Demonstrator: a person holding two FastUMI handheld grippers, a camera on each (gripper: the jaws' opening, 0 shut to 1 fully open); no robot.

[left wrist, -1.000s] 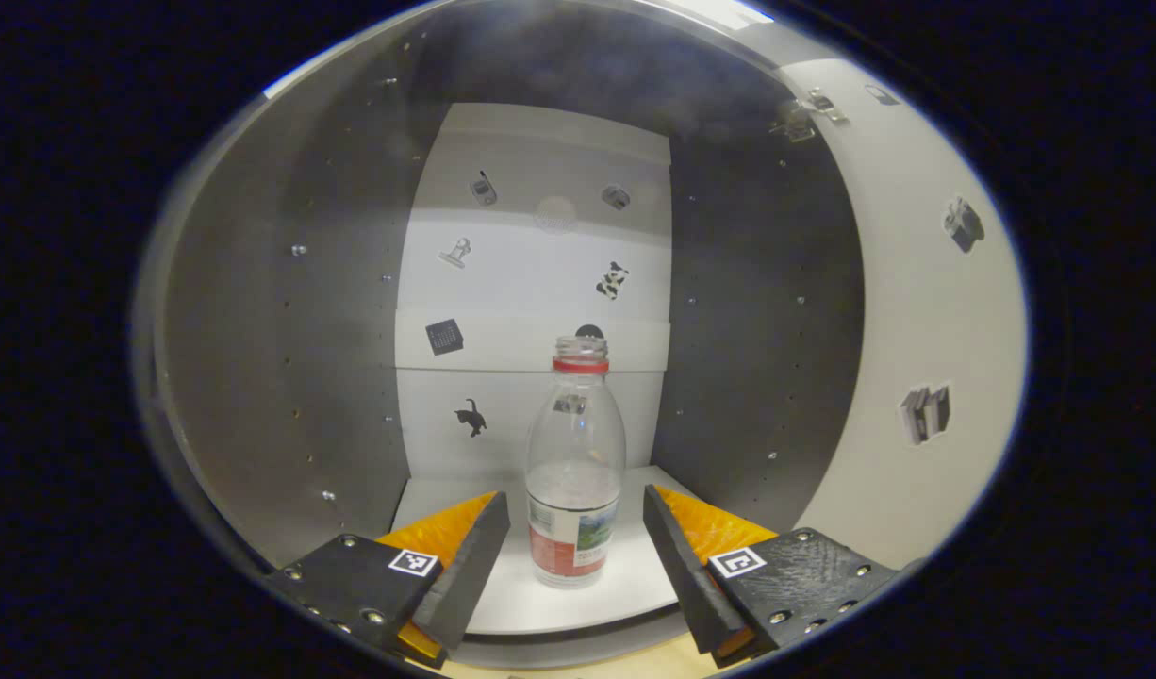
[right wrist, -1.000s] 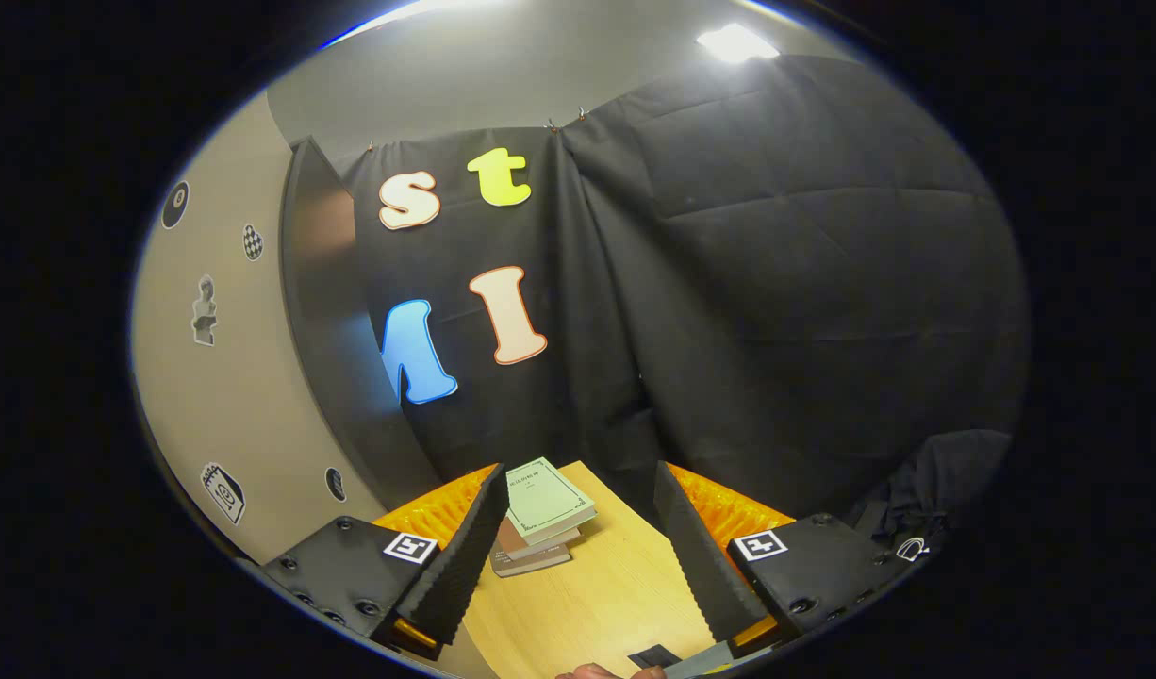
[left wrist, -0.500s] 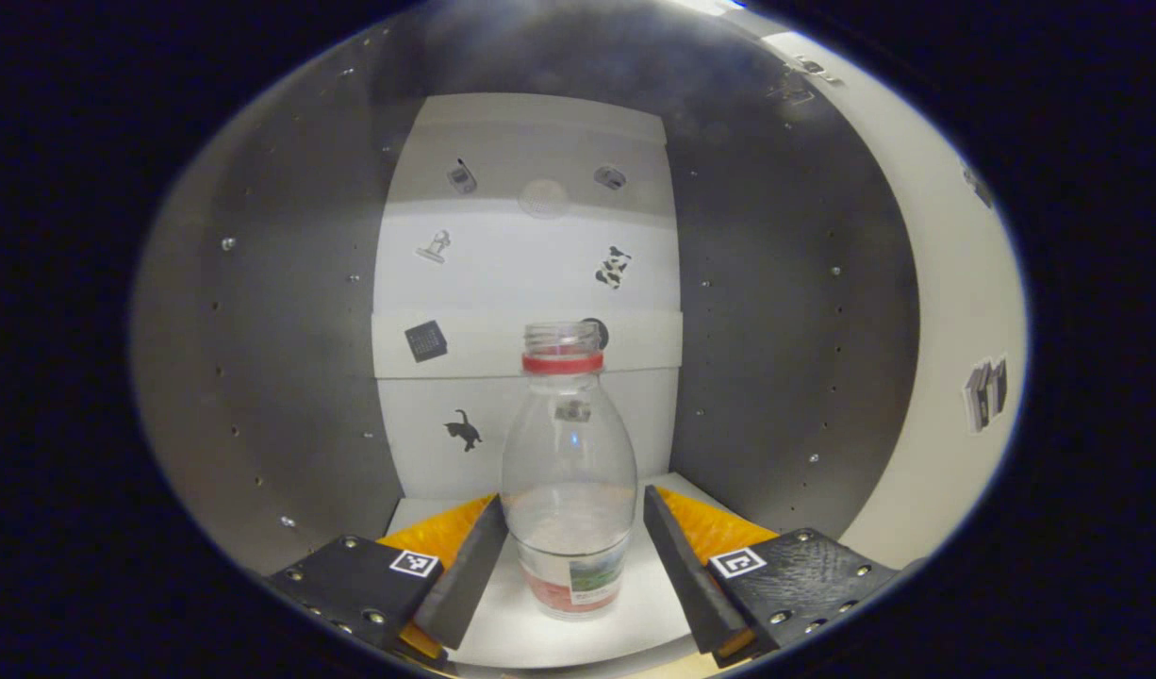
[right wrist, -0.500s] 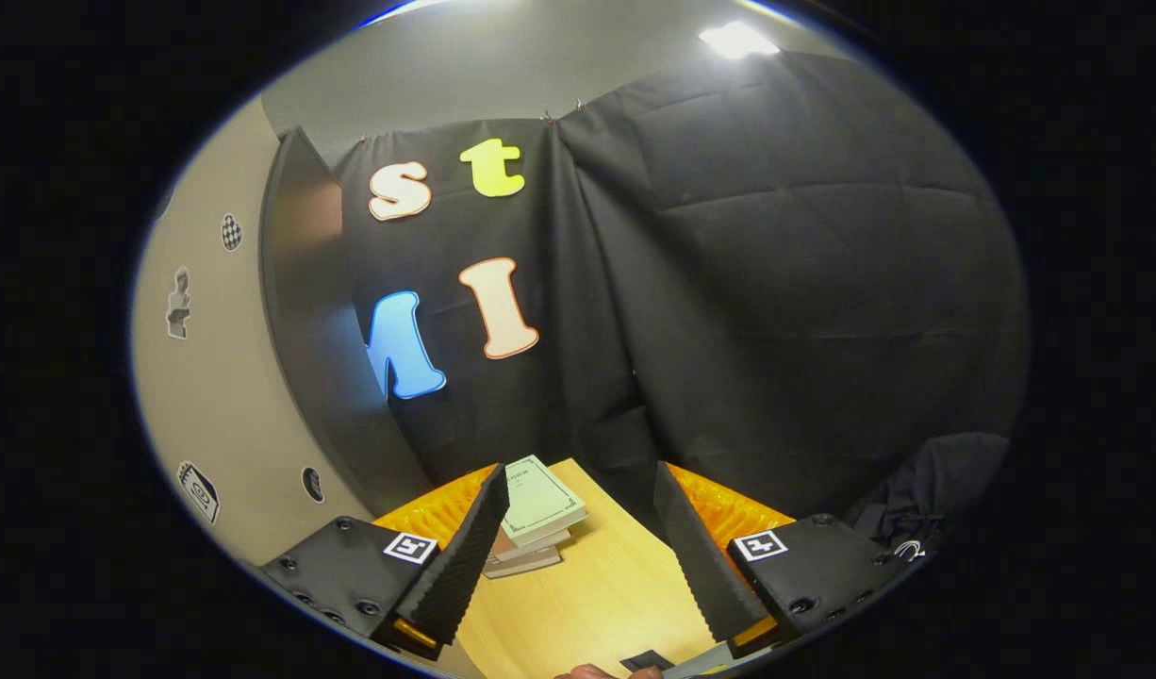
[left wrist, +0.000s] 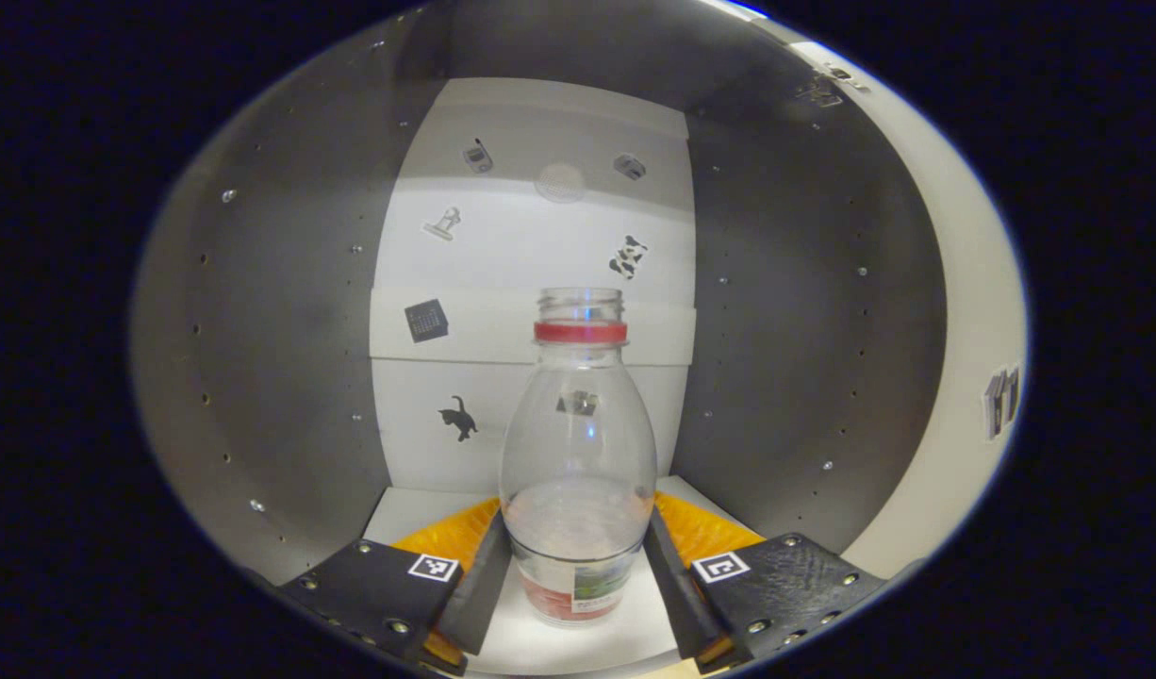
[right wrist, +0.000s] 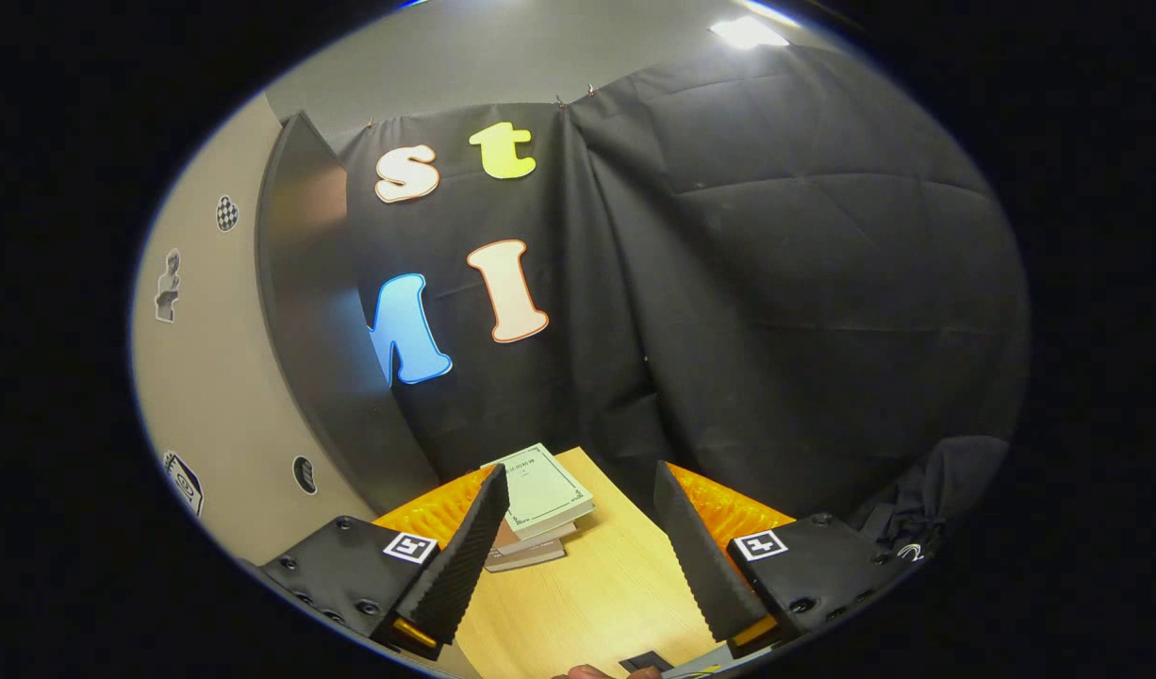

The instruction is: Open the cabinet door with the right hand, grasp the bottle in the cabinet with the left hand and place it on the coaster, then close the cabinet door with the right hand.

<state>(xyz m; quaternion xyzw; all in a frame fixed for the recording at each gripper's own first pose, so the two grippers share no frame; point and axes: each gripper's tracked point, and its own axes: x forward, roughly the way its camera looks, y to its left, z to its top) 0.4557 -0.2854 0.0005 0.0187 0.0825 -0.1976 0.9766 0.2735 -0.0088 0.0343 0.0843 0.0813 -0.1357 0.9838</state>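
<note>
Standing upright on the cabinet [left wrist: 286,377] floor, bottle [left wrist: 578,453] sitting between left gripper [left wrist: 578,575] fingers, both pressing its lower body; seeming empty, light, thin-walled, slippery; holding low, gently; right gripper [right wrist: 578,547] fingers spreading, empty.

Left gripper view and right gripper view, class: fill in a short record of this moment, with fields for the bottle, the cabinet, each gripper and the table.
bottle: clear, uncapped bottle standing upright on the cabinet floor
cabinet: cabinet open, stickers on its back panel
door: door swung open
left gripper: left gripper inside the cabinet, jaws closed against both sides of the bottle's lower body
right gripper: right gripper with jaws apart, holding nothing, over the table
table: wooden table with a stack of books
</note>
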